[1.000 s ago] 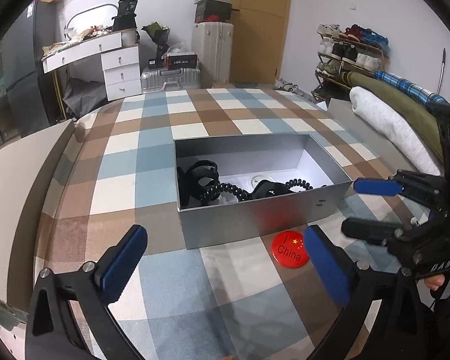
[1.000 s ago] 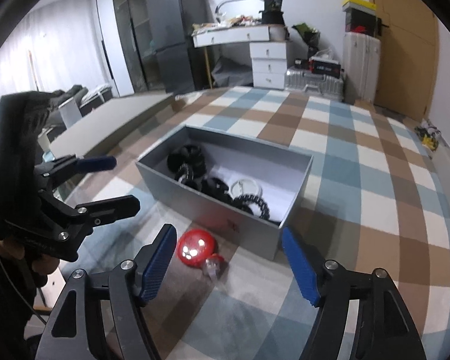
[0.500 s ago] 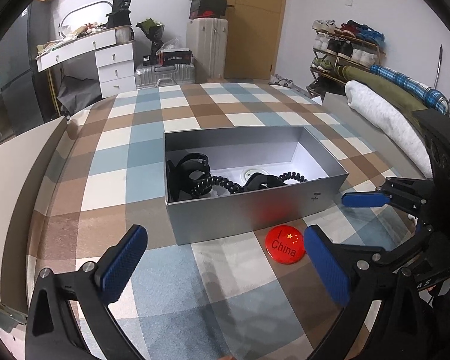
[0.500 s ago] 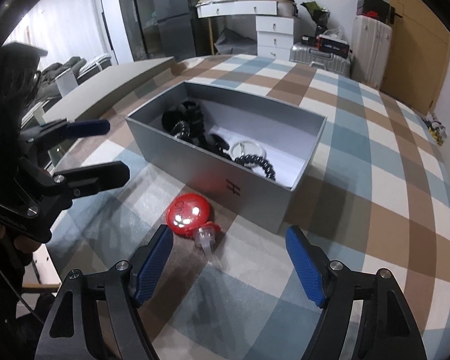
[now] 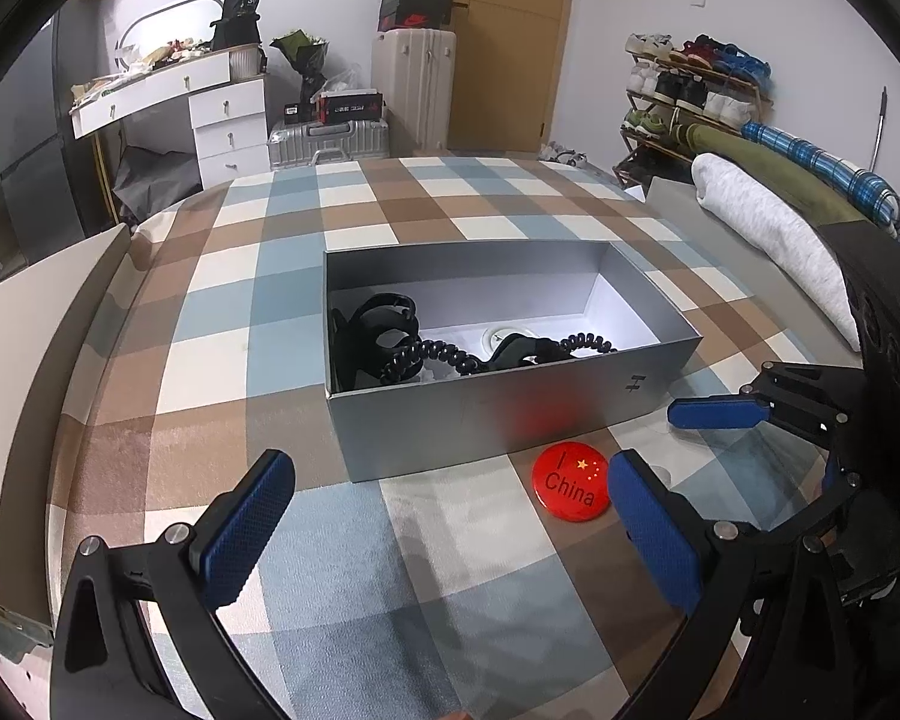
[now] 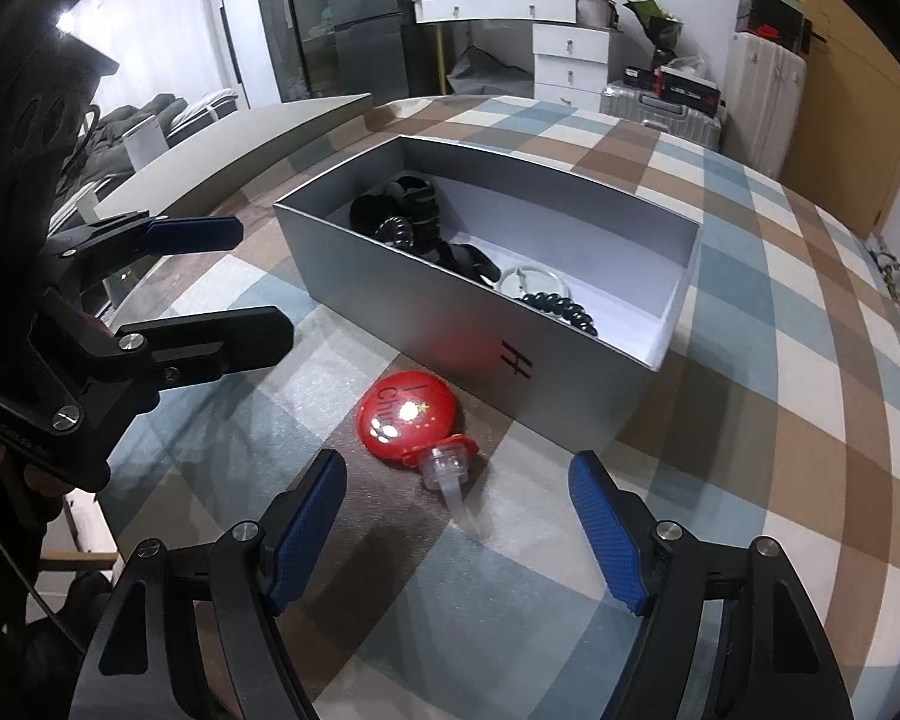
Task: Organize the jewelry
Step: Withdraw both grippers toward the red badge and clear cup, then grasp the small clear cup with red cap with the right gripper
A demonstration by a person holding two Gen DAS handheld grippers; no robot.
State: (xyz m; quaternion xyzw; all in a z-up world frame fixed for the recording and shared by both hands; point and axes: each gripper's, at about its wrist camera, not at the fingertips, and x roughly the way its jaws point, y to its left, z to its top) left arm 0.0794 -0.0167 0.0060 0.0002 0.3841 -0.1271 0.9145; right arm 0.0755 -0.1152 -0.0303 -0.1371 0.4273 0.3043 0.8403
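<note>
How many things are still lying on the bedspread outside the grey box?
2: a red badge against the box's near wall, and a small clear piece touching the badge. Others may be hidden.

In front of me a grey rectangular box [image 5: 498, 420] sits open on the checked cloth, its white floor showing. At its left end lie black hair clips [image 5: 378, 330] in a heap; a black coiled hair tie [image 5: 432, 354] trails from them toward a white ring [image 6: 531, 279] and a black beaded bracelet [image 6: 561, 309]. Outside, just beside the box's near wall, a round red badge [image 5: 570, 489] reading "I China" lies flat, touching a small clear plastic piece [image 6: 447, 471].
</note>
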